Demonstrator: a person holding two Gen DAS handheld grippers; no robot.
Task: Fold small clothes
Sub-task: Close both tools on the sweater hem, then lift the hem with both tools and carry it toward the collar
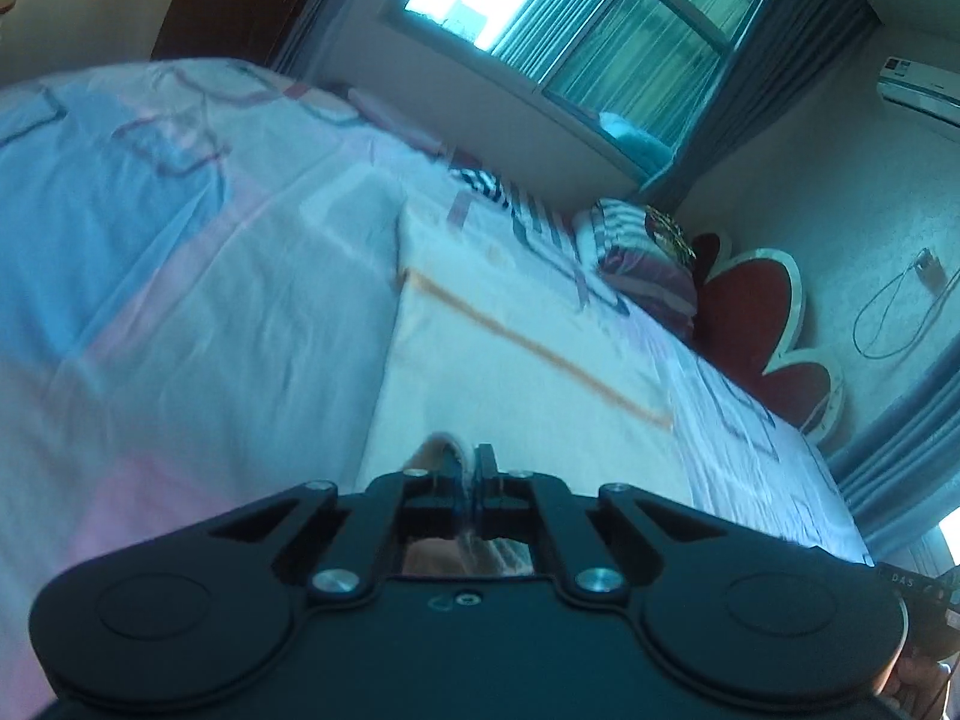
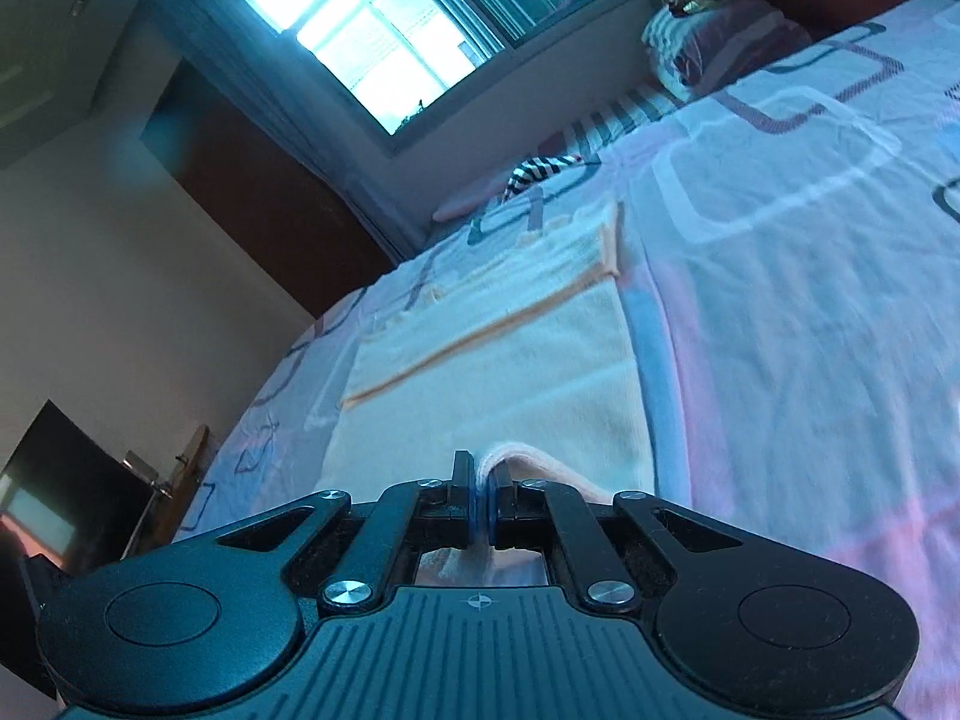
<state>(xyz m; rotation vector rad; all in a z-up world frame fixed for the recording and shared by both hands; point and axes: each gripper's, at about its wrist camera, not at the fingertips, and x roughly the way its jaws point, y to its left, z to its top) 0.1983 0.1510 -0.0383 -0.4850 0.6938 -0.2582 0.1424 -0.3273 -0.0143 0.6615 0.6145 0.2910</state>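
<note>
A cream cloth with an orange stripe point(image 1: 516, 360) lies flat on the bed. My left gripper point(image 1: 471, 462) is shut on its near edge, and a small fold of cloth rises between the fingers. In the right wrist view the same cloth point(image 2: 498, 360) stretches away from me. My right gripper point(image 2: 482, 480) is shut on a raised fold of its near edge. Both grippers sit low over the bed.
The bed sheet point(image 1: 180, 276) has pink, blue and white blocks. A striped pillow point(image 1: 642, 264) and a red flower-shaped headboard point(image 1: 762, 312) are at the far end. A black-and-white striped item point(image 2: 540, 171) lies beyond the cloth. A window point(image 2: 366, 30) is behind.
</note>
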